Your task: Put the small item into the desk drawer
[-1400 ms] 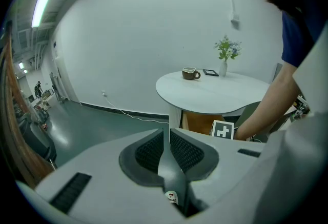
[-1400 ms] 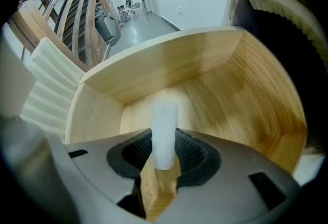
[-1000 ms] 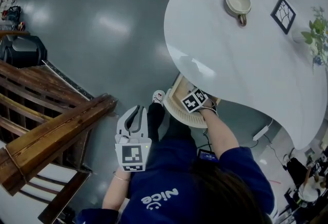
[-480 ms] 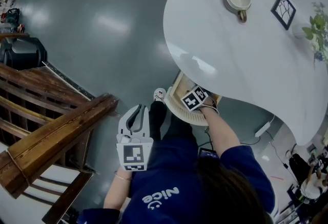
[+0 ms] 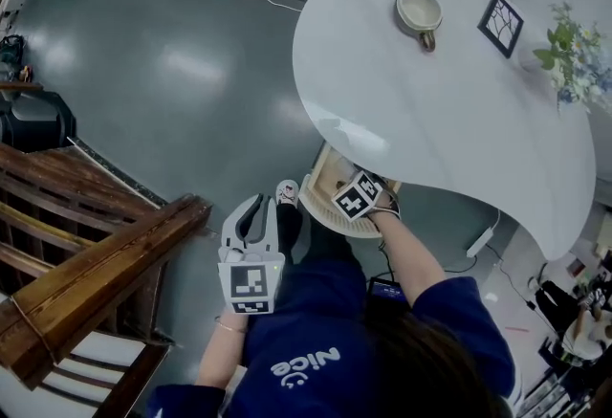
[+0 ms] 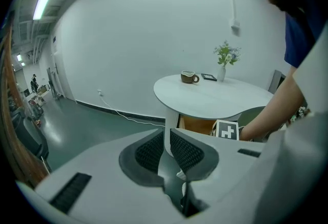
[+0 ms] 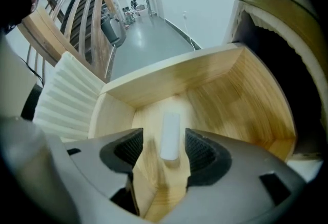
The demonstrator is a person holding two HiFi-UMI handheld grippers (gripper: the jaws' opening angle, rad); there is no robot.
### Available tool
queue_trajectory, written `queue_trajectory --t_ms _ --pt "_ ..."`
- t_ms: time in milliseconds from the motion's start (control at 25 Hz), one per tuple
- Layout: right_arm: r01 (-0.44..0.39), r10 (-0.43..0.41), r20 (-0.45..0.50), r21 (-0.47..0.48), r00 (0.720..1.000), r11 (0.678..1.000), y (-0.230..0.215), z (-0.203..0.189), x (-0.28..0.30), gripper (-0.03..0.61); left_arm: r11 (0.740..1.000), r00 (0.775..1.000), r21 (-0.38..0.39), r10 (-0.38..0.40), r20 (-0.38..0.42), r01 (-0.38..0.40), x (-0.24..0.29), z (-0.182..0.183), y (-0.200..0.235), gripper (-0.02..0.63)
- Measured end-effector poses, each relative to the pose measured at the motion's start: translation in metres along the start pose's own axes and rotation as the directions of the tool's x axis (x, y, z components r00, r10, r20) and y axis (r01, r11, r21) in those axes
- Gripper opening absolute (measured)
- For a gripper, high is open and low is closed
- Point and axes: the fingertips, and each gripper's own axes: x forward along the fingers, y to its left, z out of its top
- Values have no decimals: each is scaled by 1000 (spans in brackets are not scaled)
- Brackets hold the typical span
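Under the white table point(image 5: 449, 120), head view:
- Drawer point(image 5: 325, 182) pulled out below the table edge.
- Right gripper point(image 5: 352, 199) reaches down into the drawer. Only its marker cube shows, and its jaws are out of sight here.
- Left gripper point(image 5: 258, 208) is held low near the person's knee, well apart from the drawer.
- On the tabletop, far from the work: a cup point(image 5: 419, 11), a small frame point(image 5: 500, 24) and a vase of flowers point(image 5: 569, 62).
- A wooden railing point(image 5: 96, 263) stands to the left.

Left gripper view:
- Jaws are drawn nearly together, leaving only a slit, with nothing in it.
- The table leg and the open drawer show beyond.

Right gripper view:
- Jaws are spread wide inside the wooden drawer.
- The small item point(image 7: 170, 136), a white oblong block, lies lengthwise between the pads with a gap on each side, touching neither.
- It appears to rest on the drawer floor, though the blur leaves that uncertain.

Hazards, as judged:
- Block dragged or flipped out. Cause: a pad point(image 7: 202, 152) catching it if the gripper is pulled back at a slant.
- Block skidding to the back. Cause: the drawer being pushed shut sharply.
- Gripper knocking the drawer wall or the table's underside. Cause: lifting too steeply in the tight space.
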Motion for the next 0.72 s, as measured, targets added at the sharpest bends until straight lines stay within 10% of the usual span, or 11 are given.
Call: queue_trajectory --t_ms 720 --pt "35 -61 104 231 993 972 11 10 -72 259 994 991 -3 -109 83 109 13 30 -7 43"
